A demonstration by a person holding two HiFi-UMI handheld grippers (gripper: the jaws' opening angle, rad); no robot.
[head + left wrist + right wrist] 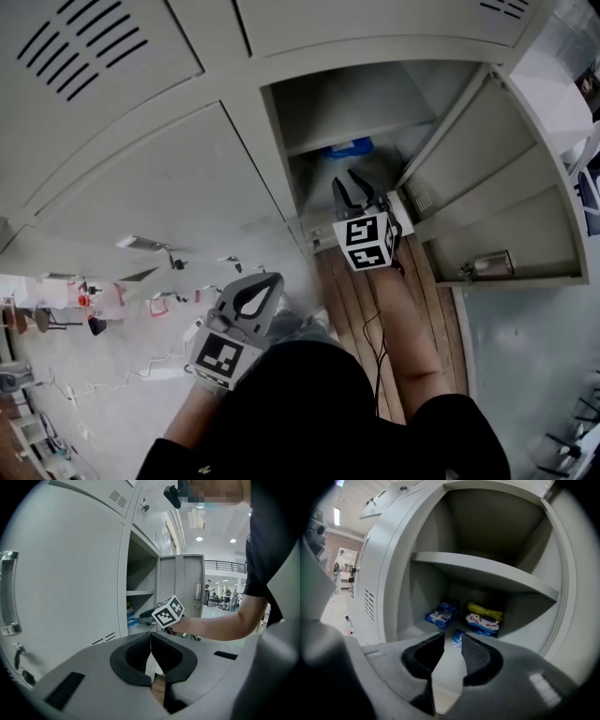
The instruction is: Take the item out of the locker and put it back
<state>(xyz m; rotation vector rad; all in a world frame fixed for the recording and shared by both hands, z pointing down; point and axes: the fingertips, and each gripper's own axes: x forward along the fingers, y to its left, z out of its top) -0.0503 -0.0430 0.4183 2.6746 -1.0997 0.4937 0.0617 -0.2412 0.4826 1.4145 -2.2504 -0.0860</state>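
The locker compartment (361, 112) stands with its door swung open. On its floor lie several packets: a small blue one (458, 638) nearest, two blue ones (440, 615) at the back left, a blue, white and red one (483, 624), and a yellow one (485, 610) behind it. My right gripper (453, 637) (352, 186) is at the compartment's mouth, open, with nothing between its jaws; the small blue packet lies just beyond its tips. My left gripper (151, 637) (261, 287) hangs back near the person's body, shut and empty.
A shelf (487, 573) splits the compartment above the packets. The open door (487, 187) stands to the right of my right gripper. Closed locker doors (141, 187) fill the left. A wooden strip (361, 291) with a cable runs below the locker.
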